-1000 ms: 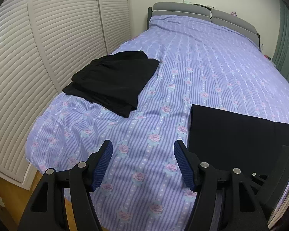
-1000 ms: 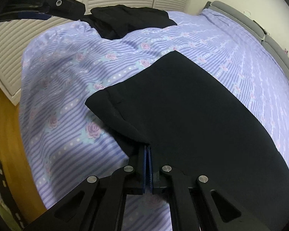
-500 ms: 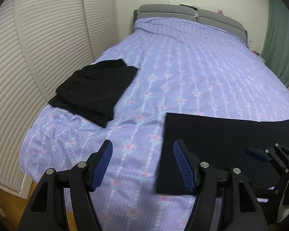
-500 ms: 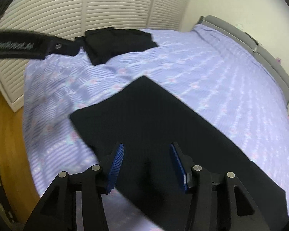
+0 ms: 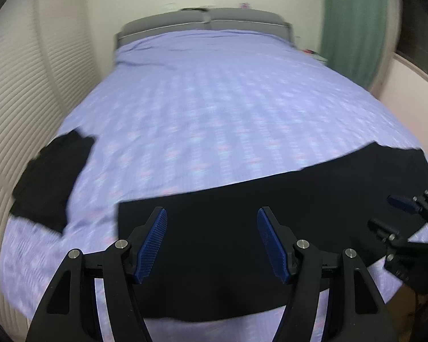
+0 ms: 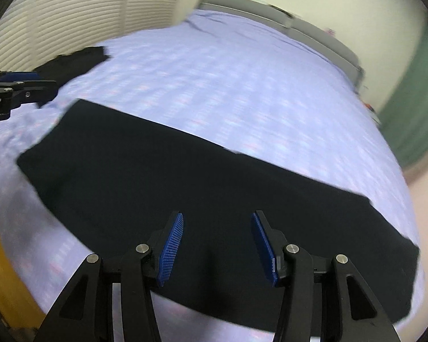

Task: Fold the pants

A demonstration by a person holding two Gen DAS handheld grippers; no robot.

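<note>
The black pants (image 5: 242, 199) lie flat as a long band across the near end of the bed; they also show in the right wrist view (image 6: 185, 188). My left gripper (image 5: 212, 242) is open and empty, above the pants' left part. My right gripper (image 6: 216, 245) is open and empty, above the pants' near edge. The right gripper also shows at the right edge of the left wrist view (image 5: 391, 213), and the left gripper at the left edge of the right wrist view (image 6: 17, 88).
A folded pile of black clothes (image 5: 51, 179) lies at the bed's left edge, also seen in the right wrist view (image 6: 74, 59). The purple flowered bedspread (image 5: 214, 99) covers the bed. White louvred doors (image 5: 17, 99) stand left, a green curtain (image 5: 353, 22) right, a grey headboard (image 5: 208, 20) behind.
My right gripper opened and let go of the pants. Both grippers swung right and pulled back, so the pants now lie across both views. The frames are blurred by motion.
</note>
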